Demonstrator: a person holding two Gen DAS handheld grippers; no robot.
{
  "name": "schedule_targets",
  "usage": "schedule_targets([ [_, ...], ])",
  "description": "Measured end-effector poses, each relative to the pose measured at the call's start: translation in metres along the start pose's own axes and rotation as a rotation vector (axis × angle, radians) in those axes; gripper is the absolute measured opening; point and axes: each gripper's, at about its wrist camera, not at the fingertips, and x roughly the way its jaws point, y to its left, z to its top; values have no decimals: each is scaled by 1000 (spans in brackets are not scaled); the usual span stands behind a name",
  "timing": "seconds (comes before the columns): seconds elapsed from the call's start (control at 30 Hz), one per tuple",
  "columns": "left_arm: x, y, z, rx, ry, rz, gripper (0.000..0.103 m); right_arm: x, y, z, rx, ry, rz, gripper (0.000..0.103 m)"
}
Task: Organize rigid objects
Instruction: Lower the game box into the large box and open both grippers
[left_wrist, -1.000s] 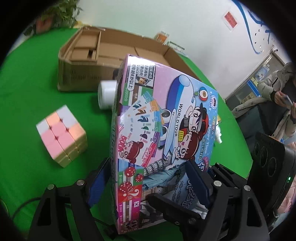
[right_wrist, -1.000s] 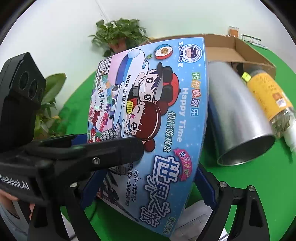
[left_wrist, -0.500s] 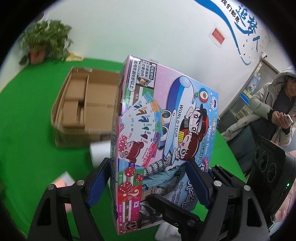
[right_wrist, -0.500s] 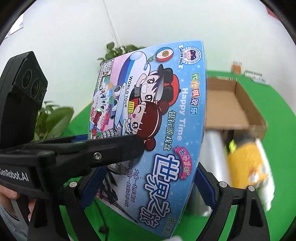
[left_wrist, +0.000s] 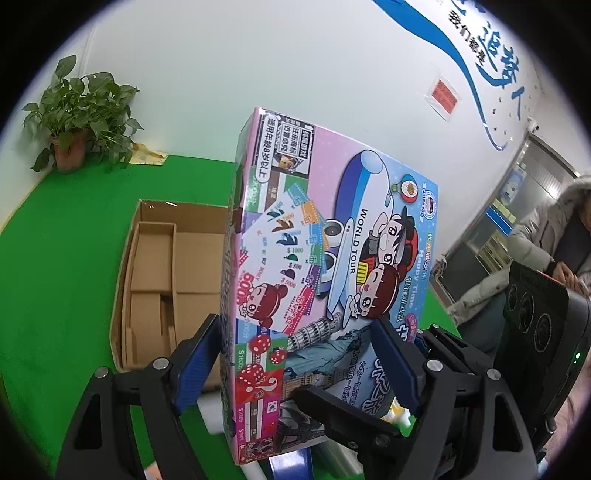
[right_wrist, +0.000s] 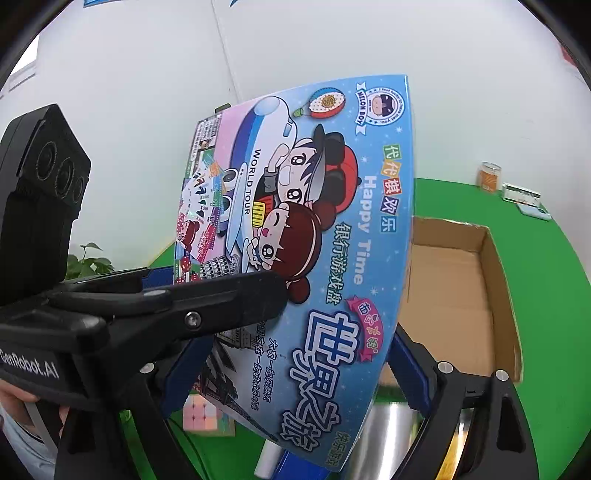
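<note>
A colourful board game box (left_wrist: 332, 266) printed "WORLD TOUR" hangs in the air, held from two sides. My left gripper (left_wrist: 295, 365) is shut on its lower part, blue pads (left_wrist: 195, 365) pressing both narrow sides. My right gripper (right_wrist: 299, 369) is shut on the same game box (right_wrist: 325, 240) at its other end. The left gripper's black finger (right_wrist: 221, 306) crosses the game box's front in the right wrist view. An open cardboard box (left_wrist: 127, 266) lies on the green table beyond and below; its far wall (right_wrist: 498, 258) shows right of the game box.
A pastel puzzle cube (right_wrist: 201, 415), a silver cylinder (right_wrist: 391, 435) and a white roll (right_wrist: 269, 461) lie on the table under the game box. A potted plant (left_wrist: 77, 118) stands by the wall. A seated person (left_wrist: 546, 240) is at right. An orange jar (right_wrist: 489, 177) stands far back.
Both grippers have risen with the game box between them. The cube, cylinder and jar have dropped low in view, and the cardboard box now lies below and behind the game box.
</note>
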Motion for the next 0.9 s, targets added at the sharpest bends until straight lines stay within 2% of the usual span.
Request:
schedule_targets([
  [0.17, 26, 18, 19, -36, 47, 25, 81, 37, -17, 27, 7, 85, 37, 89],
  [0.4, 67, 45, 24, -85, 111, 47, 81, 98, -41, 40, 38, 179, 67, 88],
  [0.7, 120, 70, 22, -118, 205, 58, 81, 159, -70, 28, 123, 264, 92, 87],
  [0.9, 148, 81, 9, -128, 271, 72, 81, 195, -80, 14, 167, 328, 110, 87],
])
